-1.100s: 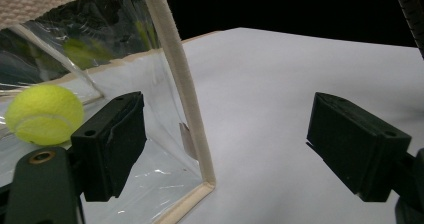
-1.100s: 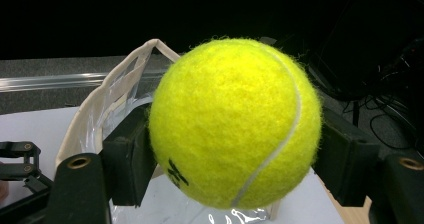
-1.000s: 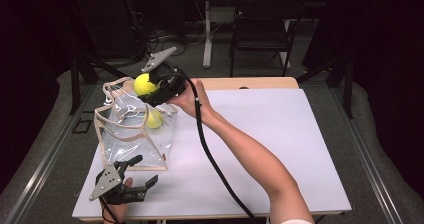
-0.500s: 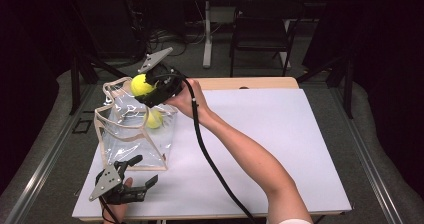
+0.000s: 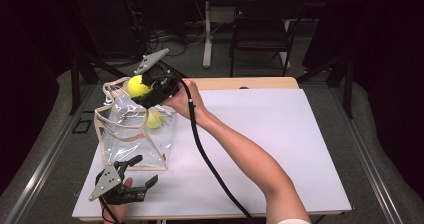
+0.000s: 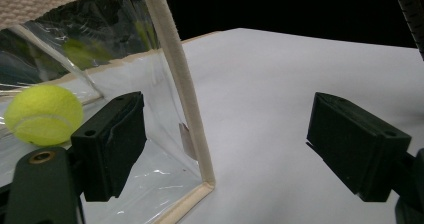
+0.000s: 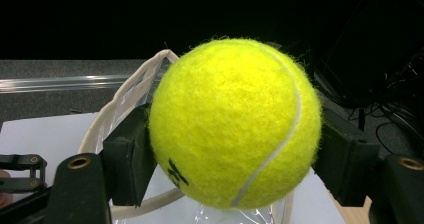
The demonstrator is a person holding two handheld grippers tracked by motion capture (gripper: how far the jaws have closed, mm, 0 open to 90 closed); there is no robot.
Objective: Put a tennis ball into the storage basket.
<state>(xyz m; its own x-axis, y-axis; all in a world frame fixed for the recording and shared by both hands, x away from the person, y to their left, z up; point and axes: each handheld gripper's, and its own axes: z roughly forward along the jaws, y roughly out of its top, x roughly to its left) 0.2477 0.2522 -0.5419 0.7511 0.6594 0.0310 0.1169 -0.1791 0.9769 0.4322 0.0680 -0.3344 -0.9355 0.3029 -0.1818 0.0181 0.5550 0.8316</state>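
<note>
The tabletop point(image 5: 280, 134) is a wide white surface, bare over most of its right side, and all the work sits at its left end. There a clear plastic bag point(image 5: 131, 136) with a cream fabric trim and handles stands upright with its mouth open to the top. One tennis ball point(image 5: 153, 118) already lies inside it, low against the far wall, so part of the job looks done. The right gripper point(image 5: 145, 88) hangs over the bag's open mouth at its far edge, its jaws clenched on a second tennis ball point(image 5: 136, 85); in the right gripper view this ball point(image 7: 235, 121) is squeezed between both pads, with the bag's trimmed rim just below and behind it. What seems left for this ball is lowering it through the opening and letting go. The left gripper point(image 5: 134, 178) rests on the tabletop just in front of the bag's near bottom corner, its jaws spread wide and holding nothing; in the left gripper view the bag's corner seam point(image 6: 182, 104) stands between the two pads without either touching it. No further balls can be seen lying on the tabletop.
</note>
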